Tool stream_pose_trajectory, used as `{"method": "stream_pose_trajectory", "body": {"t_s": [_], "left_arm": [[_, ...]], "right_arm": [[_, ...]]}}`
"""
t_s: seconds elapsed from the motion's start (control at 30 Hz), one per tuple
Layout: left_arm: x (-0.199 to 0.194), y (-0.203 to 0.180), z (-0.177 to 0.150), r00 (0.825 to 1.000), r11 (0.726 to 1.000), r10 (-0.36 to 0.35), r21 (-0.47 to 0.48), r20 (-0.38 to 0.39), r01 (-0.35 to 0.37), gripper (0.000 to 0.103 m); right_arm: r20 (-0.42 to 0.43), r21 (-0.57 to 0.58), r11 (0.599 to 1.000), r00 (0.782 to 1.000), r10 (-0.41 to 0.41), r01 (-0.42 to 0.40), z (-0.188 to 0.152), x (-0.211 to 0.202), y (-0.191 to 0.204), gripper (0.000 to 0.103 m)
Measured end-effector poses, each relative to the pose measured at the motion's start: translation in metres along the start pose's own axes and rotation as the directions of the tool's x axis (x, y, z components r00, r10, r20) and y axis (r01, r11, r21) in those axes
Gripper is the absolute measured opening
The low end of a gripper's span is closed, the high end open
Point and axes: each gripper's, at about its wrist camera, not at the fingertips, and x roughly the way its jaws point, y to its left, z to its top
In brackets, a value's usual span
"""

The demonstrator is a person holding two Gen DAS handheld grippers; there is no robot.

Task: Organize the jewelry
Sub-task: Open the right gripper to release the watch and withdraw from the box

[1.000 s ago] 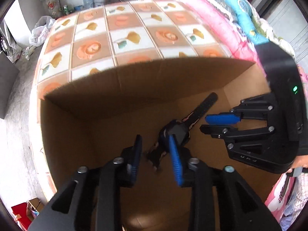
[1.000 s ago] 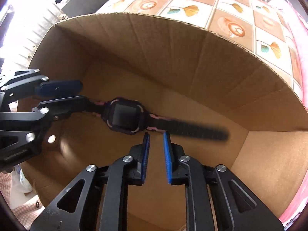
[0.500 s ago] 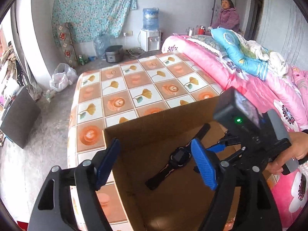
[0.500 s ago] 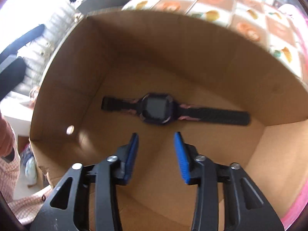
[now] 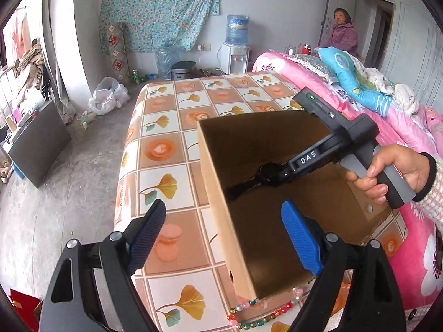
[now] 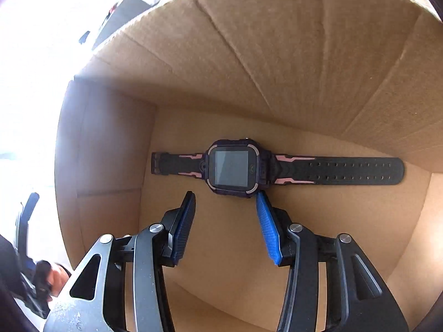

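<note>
The watch (image 6: 232,167) lies flat on the floor of the box (image 6: 277,55), in the middle of the right wrist view, strap stretched left to right. The right gripper (image 6: 225,203) hangs just below it in the frame; its jaws are opening and nothing is between them. The left gripper (image 5: 221,221) is outside the box, jaws opening wide over the box edge, also empty. The watch seems placed. Next is probably the beads (image 5: 260,312), at the bottom of the left view, partly under the box.
</note>
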Motion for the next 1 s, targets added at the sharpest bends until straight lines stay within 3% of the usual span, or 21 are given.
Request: {"method": "stream_pose_trajectory", "body": {"t_s": [0.2, 0.23, 0.4, 0.47, 0.57, 0.63, 0.77, 0.93, 1.0], "left_arm": [[-0.016, 0.01, -0.022, 0.999, 0.999, -0.018, -0.043, 0.04, 0.019, 0.084], [-0.021, 0.011, -0.026, 0.998, 0.998, -0.023, -0.049, 0.056, 0.026, 0.084], [-0.041, 0.013, -0.046, 0.994, 0.998, -0.037, -0.051, 0.105, 0.043, 0.087], [-0.047, 0.009, -0.053, 0.993, 0.998, -0.038, -0.046, 0.108, 0.043, 0.087], [-0.053, 0.002, -0.062, 0.994, 0.998, -0.046, -0.037, 0.103, 0.05, 0.088], [-0.056, -0.004, -0.069, 0.993, 0.998, -0.051, -0.026, 0.105, 0.054, 0.089], [-0.058, -0.016, -0.083, 0.993, 0.999, -0.049, -0.008, 0.105, 0.05, 0.092], [-0.047, -0.033, -0.106, 0.998, 0.999, -0.028, 0.029, 0.052, 0.026, 0.092], [-0.04, -0.037, -0.117, 0.999, 0.999, -0.038, 0.018, 0.019, 0.037, 0.092]], "right_arm": [[0.033, -0.023, 0.998, 0.997, -0.066, 0.067, -0.022, -0.012, 0.019, 0.049], [0.052, -0.034, 0.997, 0.996, -0.074, 0.076, -0.027, -0.027, 0.008, 0.052], [0.221, -0.116, 0.99, 0.974, -0.058, 0.085, -0.071, -0.084, 0.038, 0.06], [0.341, -0.153, 0.983, 0.939, -0.048, 0.106, -0.102, -0.116, 0.051, 0.066], [0.519, -0.185, 0.965, 0.852, -0.067, 0.189, -0.159, -0.157, 0.071, 0.078], [0.59, -0.203, 0.957, 0.806, -0.052, 0.209, -0.191, -0.176, 0.078, 0.089], [0.678, -0.192, 0.954, 0.734, -0.041, 0.231, -0.252, -0.197, 0.085, 0.095], [0.741, -0.063, 0.944, 0.649, -0.172, 0.323, -0.306, -0.187, 0.079, 0.095], [0.742, 0.009, 0.93, 0.621, -0.252, 0.367, -0.313, -0.16, 0.068, 0.095]]}}
